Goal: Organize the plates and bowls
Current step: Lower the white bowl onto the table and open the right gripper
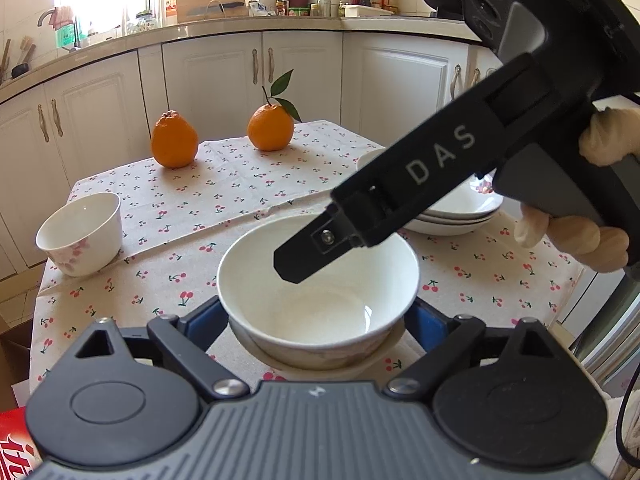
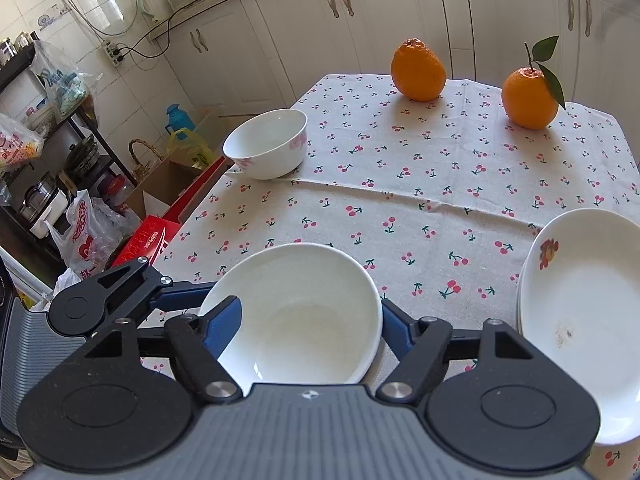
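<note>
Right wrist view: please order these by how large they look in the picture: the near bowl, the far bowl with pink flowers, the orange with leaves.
1. near bowl, largest, though it is closest to the camera
2. far bowl with pink flowers
3. orange with leaves, smallest, but farthest away

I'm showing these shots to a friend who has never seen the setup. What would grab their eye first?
Likely the white ceramic bowl in the near middle, flanked by the left gripper with the right gripper reaching over it. Next, two bright oranges at the far end of the cherry-print tablecloth, and stacked white plates to the right.
</note>
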{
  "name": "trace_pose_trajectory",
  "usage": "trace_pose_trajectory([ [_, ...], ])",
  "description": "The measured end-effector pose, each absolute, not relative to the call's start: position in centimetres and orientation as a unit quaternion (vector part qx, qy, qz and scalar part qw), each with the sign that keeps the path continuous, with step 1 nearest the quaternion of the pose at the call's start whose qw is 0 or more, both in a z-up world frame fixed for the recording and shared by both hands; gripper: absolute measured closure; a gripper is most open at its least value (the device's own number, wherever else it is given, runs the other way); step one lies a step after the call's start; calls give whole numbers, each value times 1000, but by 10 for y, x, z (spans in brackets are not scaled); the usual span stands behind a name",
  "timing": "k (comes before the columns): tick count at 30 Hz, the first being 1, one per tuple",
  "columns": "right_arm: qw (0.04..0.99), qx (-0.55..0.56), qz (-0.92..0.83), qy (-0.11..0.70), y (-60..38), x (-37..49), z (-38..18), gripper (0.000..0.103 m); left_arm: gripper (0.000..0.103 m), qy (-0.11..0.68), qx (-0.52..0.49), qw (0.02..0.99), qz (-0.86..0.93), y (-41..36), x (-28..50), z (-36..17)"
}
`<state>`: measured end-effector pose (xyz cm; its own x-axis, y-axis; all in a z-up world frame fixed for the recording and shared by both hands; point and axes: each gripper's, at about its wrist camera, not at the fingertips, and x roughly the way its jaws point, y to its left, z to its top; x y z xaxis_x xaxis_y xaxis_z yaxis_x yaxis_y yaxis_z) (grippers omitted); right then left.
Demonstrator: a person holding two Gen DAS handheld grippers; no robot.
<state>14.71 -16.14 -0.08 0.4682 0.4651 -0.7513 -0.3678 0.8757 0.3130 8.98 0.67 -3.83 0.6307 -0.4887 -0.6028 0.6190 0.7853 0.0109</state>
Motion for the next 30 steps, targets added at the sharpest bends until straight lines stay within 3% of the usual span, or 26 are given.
trace_pose_trajectory([
  [7,868,53,238,433,-165,144,6,2,4,286,115,901,-306,10,84,-33],
  [16,878,54,221,421,-171,142,10,1,4,252,105,918,-287,23,77,-15],
  [30,887,32,218,406,-165,144,23,0,4,270,83,925,-255,45,89,-27],
])
